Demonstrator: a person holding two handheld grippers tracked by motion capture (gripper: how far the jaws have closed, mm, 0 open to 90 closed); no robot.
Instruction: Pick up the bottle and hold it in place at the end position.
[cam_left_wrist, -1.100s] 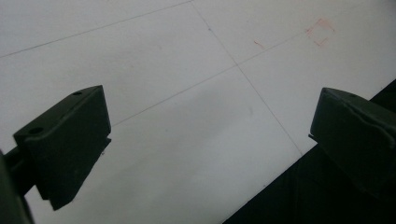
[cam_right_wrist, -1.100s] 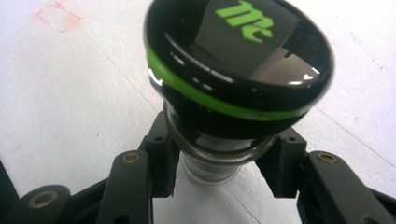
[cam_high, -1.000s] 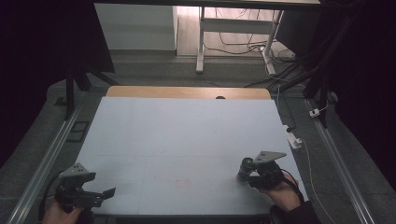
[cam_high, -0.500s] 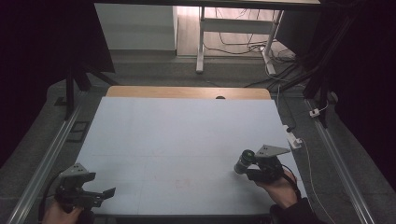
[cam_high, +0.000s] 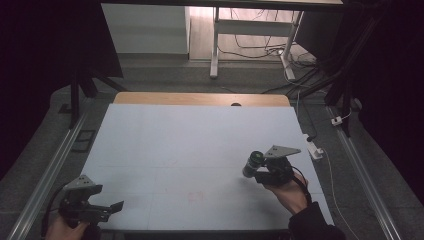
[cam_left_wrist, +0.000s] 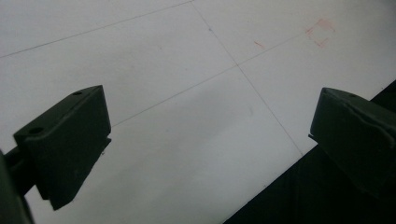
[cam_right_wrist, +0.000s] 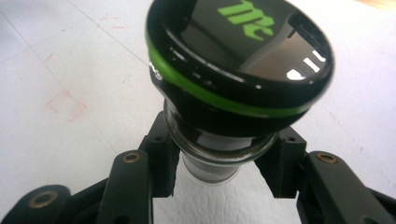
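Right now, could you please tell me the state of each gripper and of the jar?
Left gripper: open, jaws wide apart, nothing between them, near the table's front edge.
Right gripper: shut on the jar's glass neck.
Jar: held, tilted, its black lid with the green ring on.

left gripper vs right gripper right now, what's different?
The left gripper has its jaws wide apart with nothing between them; the right gripper is closed around the neck of a black jar with a green-ringed lid. In the high view the left gripper sits at the table's near left corner, while the right gripper is farther in on the right side. Both are hand-held.
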